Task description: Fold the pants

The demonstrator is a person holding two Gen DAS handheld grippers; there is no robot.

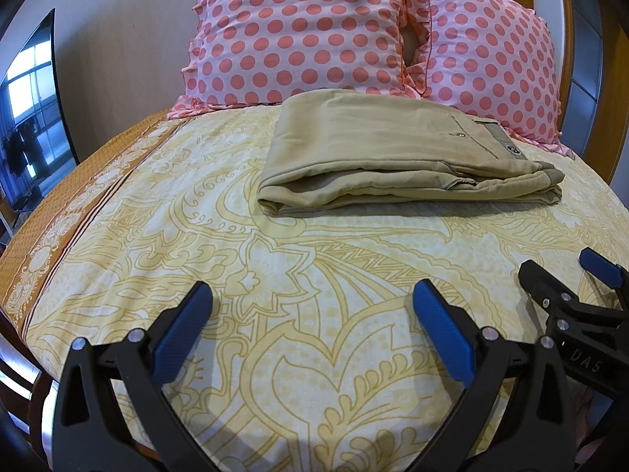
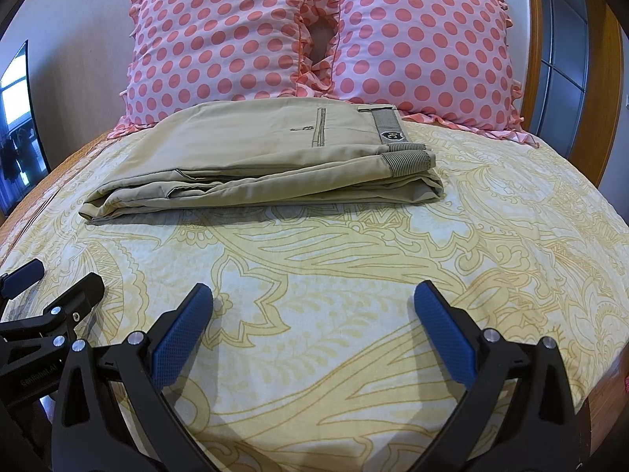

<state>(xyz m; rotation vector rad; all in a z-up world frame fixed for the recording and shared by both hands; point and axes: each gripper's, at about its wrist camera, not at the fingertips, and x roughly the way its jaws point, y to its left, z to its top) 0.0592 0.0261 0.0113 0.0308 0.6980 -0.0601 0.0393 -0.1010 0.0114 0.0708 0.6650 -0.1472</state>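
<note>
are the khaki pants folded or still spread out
Folded. The khaki pants lie as a compact stacked bundle on the bedsheet, layered edges showing along the near side, waistband on top.

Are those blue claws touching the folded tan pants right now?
Apart. In the right wrist view, the right gripper sits open with a wide stretch of bedsheet before the pants; the left gripper shows the same gap.

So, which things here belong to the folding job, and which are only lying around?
Belong to the job:
khaki pants, folded on the bedsheet
left gripper, open
right gripper, open

Just there:
two polka-dot pillows
television
</note>
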